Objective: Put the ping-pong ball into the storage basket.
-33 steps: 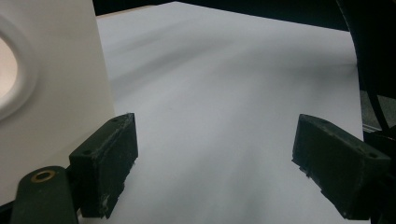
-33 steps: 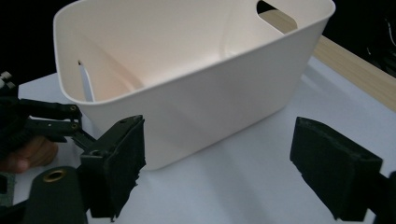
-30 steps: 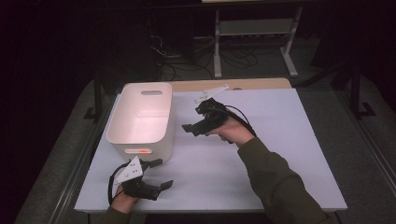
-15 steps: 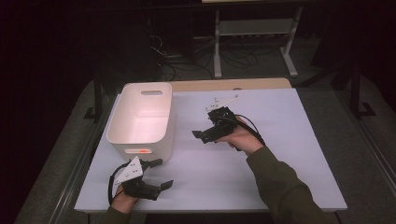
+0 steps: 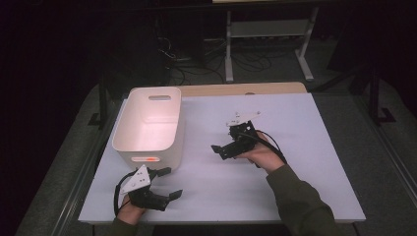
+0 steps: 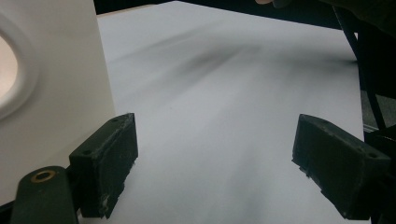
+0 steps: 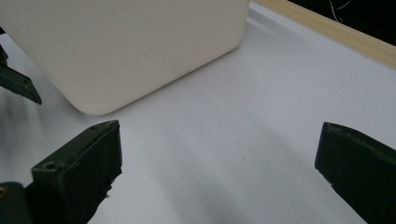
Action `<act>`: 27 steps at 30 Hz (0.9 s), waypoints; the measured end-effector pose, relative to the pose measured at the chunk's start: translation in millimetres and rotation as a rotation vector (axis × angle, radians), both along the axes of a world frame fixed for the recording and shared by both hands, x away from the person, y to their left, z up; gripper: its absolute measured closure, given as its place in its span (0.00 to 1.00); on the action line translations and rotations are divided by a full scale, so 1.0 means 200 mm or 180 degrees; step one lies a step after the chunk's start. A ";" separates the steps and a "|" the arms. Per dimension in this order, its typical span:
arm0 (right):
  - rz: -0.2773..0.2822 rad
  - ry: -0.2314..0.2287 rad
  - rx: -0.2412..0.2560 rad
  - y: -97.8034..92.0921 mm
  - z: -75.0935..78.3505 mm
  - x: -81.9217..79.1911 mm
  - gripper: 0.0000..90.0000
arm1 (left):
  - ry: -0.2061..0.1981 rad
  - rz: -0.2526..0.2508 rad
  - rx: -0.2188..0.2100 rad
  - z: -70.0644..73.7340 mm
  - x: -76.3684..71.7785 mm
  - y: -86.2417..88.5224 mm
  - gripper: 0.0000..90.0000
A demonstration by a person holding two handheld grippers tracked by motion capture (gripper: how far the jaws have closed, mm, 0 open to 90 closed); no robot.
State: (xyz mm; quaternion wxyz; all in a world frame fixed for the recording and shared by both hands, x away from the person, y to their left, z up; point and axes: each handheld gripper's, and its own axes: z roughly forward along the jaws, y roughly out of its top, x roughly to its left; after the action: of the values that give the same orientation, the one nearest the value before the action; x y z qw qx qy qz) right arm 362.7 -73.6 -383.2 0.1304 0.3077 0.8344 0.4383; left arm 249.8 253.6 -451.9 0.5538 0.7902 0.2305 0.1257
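Right gripper (image 5: 227,147) has pulled back from the white bin (image 5: 149,128) toward table (image 5: 295,123) centre over the last second; jaws wide, nothing held. Left gripper (image 5: 168,183) parked at the bin's near end, also wide, empty. Looks like I'm clearing off the bin.

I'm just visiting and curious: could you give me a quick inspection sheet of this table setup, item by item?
Surface: white table, bare apart from the bin.
Job's things: white bin, upright at the left, looks empty.
Clutter: nothing seen.
Grippers: left gripper open beside the bin's near end; right gripper open at mid-table, empty.
Cables: black cable loops by the right hand; more on the floor behind.
Surroundings: dark room, metal stand beyond the table.
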 end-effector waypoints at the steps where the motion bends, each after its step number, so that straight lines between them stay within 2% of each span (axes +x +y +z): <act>1: -0.0018 -0.0002 -0.0009 -0.01 -0.01 -0.01 0.00 | 0.0000 0.0001 -0.0005 0.00 0.00 0.00 0.16; 8: -0.0114 -0.0042 -0.0023 -0.07 -0.08 -0.05 0.00 | -0.0004 0.0001 0.0002 0.00 0.00 0.00 0.16; 14: -0.0206 -0.0006 -0.0008 -0.13 -0.14 -0.09 0.00 | -0.0017 -0.0004 0.0003 0.00 0.00 0.00 0.16; 27: -0.0311 0.0007 0.0052 -0.25 -0.19 -0.17 0.00 | -0.0018 -0.0001 -0.0007 0.00 0.00 0.00 0.16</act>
State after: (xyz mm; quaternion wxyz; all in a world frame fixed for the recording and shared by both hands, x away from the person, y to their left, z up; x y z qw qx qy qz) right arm 328.0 -123.4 -421.7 0.1482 0.3495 0.8150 0.4378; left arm 249.2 253.6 -451.9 0.5553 0.7893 0.2289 0.1277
